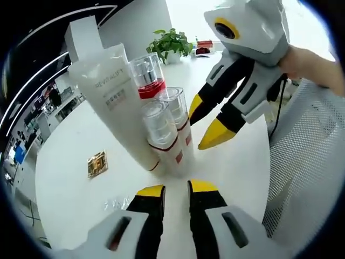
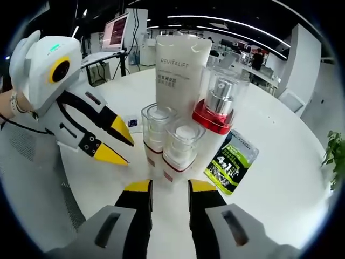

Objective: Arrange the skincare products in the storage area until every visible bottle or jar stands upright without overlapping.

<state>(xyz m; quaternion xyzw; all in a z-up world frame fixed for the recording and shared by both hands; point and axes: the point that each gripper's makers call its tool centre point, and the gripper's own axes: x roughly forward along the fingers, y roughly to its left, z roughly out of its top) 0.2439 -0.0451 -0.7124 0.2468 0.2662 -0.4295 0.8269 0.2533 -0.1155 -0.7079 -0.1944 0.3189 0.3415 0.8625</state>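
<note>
Left gripper view has the whole skincare bunch huddled on the white table [image 1: 70,162] — a tall white tube [image 1: 116,100] marked REVITALIFT standing on its cap, a pump bottle with a red collar [image 1: 148,75] and two smaller clear-capped bottles [image 1: 164,129] pressed up against it. They all look upright, though the tube seems to lean a bit, and they're touching each other, probably grouped tight so they prop one another and stay in sight. The left gripper [image 1: 176,190] sits just short of the cluster with its jaws a narrow gap apart, holding nothing. The right gripper [image 1: 207,124] hangs beside the bottles, tips slightly parted and empty too — looks to me like both are hovering to steady or nudge rather than grab. Right gripper view adds a green and black sachet [image 2: 232,162] lying flat by the pump bottle, plus a mesh basket wall [image 2: 32,178] off to the side. I'd guess the job is nearly done, maybe just spacing left
</note>
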